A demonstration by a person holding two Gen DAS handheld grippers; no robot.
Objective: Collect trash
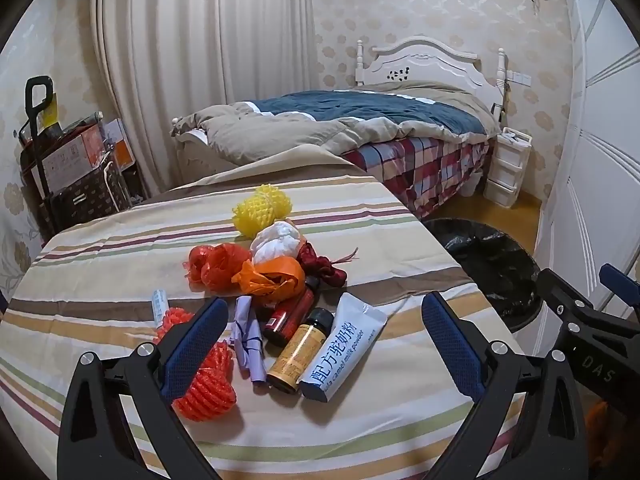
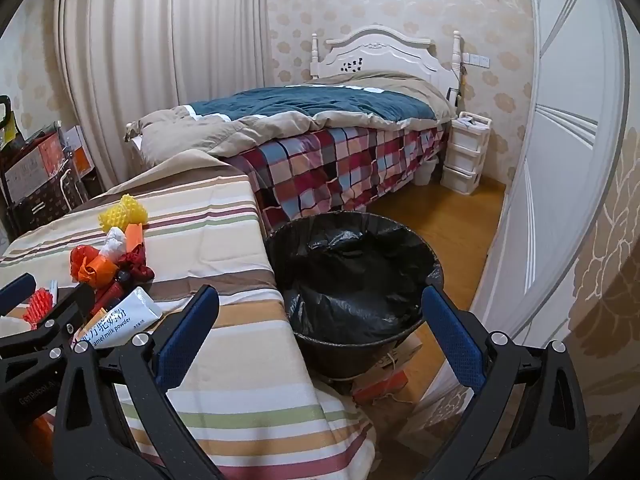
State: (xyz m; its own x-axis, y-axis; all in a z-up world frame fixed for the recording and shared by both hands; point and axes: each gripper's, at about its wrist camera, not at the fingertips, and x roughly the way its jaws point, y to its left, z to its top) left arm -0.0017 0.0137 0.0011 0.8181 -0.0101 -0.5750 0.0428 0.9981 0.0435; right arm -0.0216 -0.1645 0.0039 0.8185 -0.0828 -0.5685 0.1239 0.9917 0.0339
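A heap of trash lies on the striped table cover [image 1: 100, 256]: a yellow foam net [image 1: 262, 210], white crumpled paper [image 1: 278, 242], orange plastic [image 1: 272, 278], red foam netting [image 1: 208, 384], a purple wrapper [image 1: 250, 344], a red bottle [image 1: 294, 314], an amber bottle [image 1: 302, 350] and a white milk-powder sachet [image 1: 340, 346]. My left gripper [image 1: 324, 308] hangs open above the near end of the heap, holding nothing. My right gripper [image 2: 320, 300] is open too, over the table's right edge and the black-lined bin [image 2: 354, 280]. The sachet [image 2: 120, 316] shows at its left.
A bed [image 1: 360, 128] with a plaid sheet stands behind the table. White drawers [image 2: 464, 152] sit by the headboard. Boxes and a trolley [image 1: 72, 168] fill the left corner. A white wardrobe door [image 2: 560, 160] lines the right side. Wooden floor [image 2: 452, 216] lies beyond the bin.
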